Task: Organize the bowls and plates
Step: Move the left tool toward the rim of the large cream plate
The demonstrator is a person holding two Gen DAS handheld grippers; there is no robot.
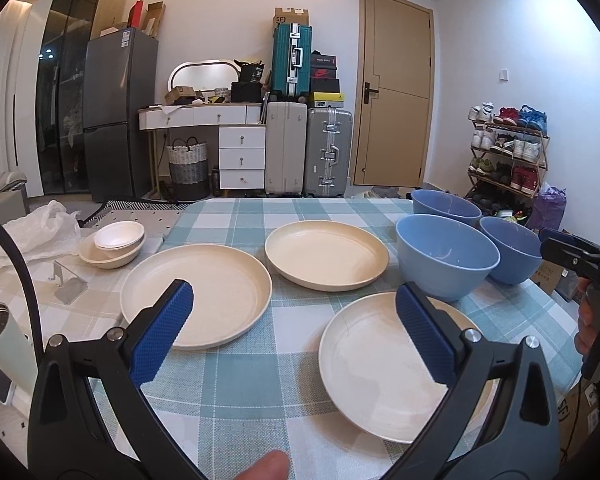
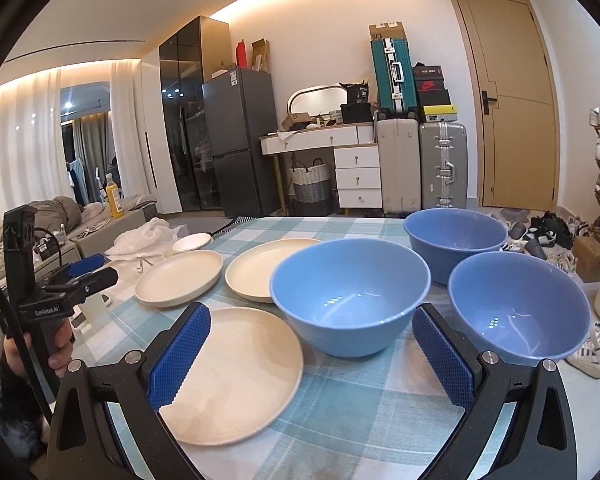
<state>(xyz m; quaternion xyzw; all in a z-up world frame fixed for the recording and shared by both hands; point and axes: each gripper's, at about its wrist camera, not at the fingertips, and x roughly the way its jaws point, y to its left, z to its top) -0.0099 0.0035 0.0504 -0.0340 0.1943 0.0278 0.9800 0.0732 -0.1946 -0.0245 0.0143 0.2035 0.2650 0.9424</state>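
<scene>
Three cream plates lie apart on the checked tablecloth: a left plate, a far plate and a near plate. Three blue bowls stand upright at the right: a near bowl, a far bowl and a right bowl. My left gripper is open and empty above the near and left plates. My right gripper is open and empty, in front of the near bowl.
Small white bowls are stacked at the table's left, beside a white plastic bag, a metal stand and a pale bottle. The table's right edge drops to shoes and boxes on the floor.
</scene>
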